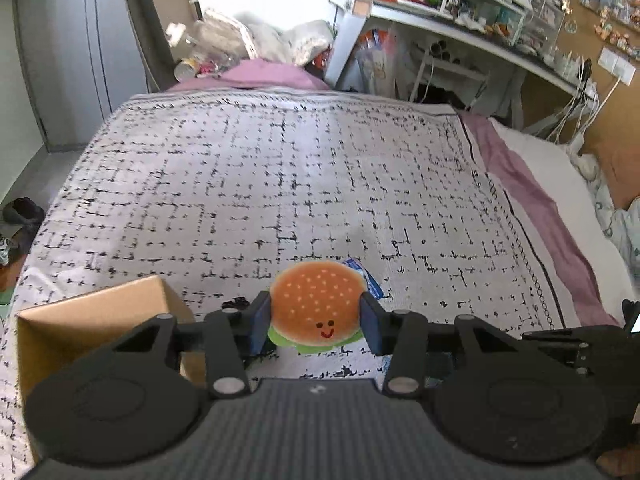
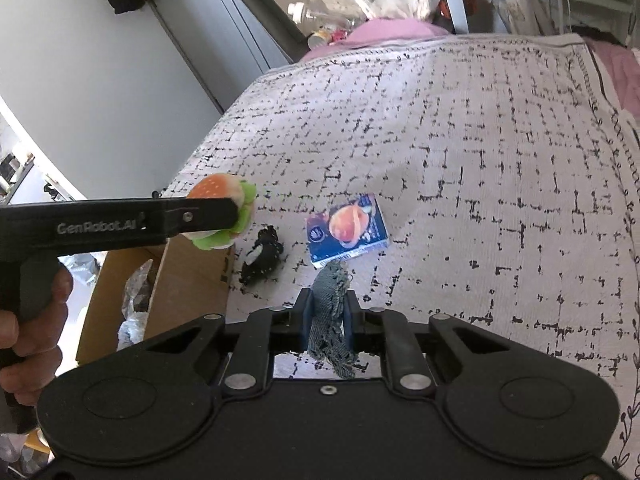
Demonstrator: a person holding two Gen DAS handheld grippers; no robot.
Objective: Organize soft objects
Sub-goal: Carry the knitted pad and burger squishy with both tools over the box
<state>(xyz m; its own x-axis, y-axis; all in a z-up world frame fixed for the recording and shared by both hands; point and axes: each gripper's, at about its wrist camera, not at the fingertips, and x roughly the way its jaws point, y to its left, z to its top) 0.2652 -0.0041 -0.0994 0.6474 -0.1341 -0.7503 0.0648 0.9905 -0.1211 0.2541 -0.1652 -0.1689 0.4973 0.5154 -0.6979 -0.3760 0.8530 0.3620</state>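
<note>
**Both grippers loaded over the bed**

Your left gripper pinches the smiling plush hamburger beside the open cardboard box. Only the right wrist view shows your right gripper clamping frayed grey-blue denim cloth, plus a black spotted soft toy and blue printed packet on the bedspread.

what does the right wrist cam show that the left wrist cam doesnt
Only the right wrist view shows the denim scrap pinched in the right gripper, the black plush lying clearly on the bedspread, the blue packet's printed face, and the left gripper from the side.

Only the left wrist view shows the hamburger plush's smiling face between the left gripper's pads, and the desk shelves.

Both show the hamburger plush, the cardboard box and the patterned bedspread.
</note>
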